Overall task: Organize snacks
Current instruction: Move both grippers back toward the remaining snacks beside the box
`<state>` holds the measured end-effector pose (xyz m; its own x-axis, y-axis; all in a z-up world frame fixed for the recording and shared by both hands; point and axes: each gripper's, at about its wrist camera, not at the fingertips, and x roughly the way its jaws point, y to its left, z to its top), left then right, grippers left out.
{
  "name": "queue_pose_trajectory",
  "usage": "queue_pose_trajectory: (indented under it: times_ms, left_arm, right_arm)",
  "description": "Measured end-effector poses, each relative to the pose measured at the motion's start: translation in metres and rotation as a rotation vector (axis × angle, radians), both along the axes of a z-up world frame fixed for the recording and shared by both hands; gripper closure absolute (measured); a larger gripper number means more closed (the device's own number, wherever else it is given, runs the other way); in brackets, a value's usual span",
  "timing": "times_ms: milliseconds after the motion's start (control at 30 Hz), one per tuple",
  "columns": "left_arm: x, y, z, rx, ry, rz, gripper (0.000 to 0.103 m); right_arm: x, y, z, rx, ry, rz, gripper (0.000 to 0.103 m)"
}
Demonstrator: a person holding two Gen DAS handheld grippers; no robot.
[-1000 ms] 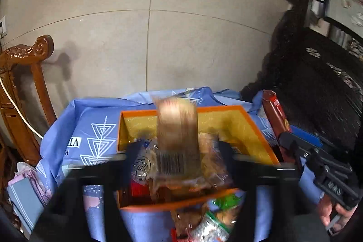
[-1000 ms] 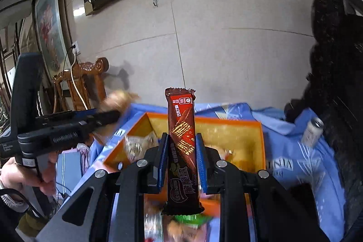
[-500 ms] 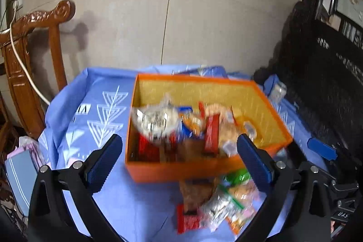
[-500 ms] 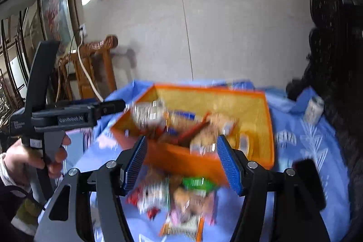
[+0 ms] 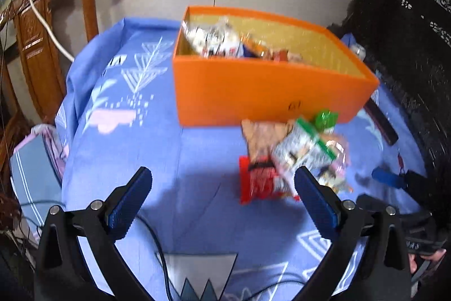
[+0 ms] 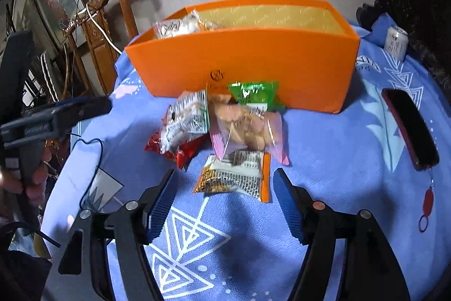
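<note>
An orange box (image 5: 262, 92) with several snack packs inside stands on the blue cloth; it also shows in the right wrist view (image 6: 245, 66). A pile of loose snacks lies in front of it: a red pack (image 5: 262, 182), a white-green pack (image 5: 304, 148), a pink-edged cookie bag (image 6: 242, 129), a green pack (image 6: 253, 95) and an orange-edged pack (image 6: 234, 177). My left gripper (image 5: 222, 202) is open and empty, low over the cloth left of the pile. My right gripper (image 6: 225, 205) is open and empty, just short of the orange-edged pack.
A dark phone (image 6: 408, 129) with a red strap lies right of the box. A can (image 6: 396, 43) stands at the back right. A carved wooden chair (image 5: 48, 27) stands left. Dark carved furniture (image 5: 408, 33) lines the right. A black cable (image 5: 160, 250) crosses the cloth.
Both grippers let go of their snacks over the box, opened, and dropped down toward the loose pile in front of the box.
</note>
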<state>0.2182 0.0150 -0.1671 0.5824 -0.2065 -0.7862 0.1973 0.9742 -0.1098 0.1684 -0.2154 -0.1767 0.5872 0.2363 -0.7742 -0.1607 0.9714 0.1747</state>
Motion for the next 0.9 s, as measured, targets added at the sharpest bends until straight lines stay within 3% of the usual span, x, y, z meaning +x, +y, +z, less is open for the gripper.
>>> queue_pose_trajectory:
  times_ms: [133,600,800,900]
  left_arm:
    - [-0.007,0.004,-0.007,0.0,0.024,0.007,0.004]
    - [-0.011,0.007,-0.011,0.002,0.043,0.006,0.004]
    - [-0.011,-0.004,-0.013,0.015,0.027,-0.037,0.004]
    - [-0.01,-0.014,-0.013,0.036,-0.003,-0.09,0.004]
  right_arm:
    - [0.009,0.004,-0.013,-0.016,0.025,-0.01,0.026]
    - [0.035,0.021,-0.045,-0.068,0.093,-0.036,0.025]
    - [0.031,0.017,-0.044,-0.062,0.091,-0.046,0.042]
    - [0.026,0.012,-0.043,-0.031,0.099,-0.054,0.044]
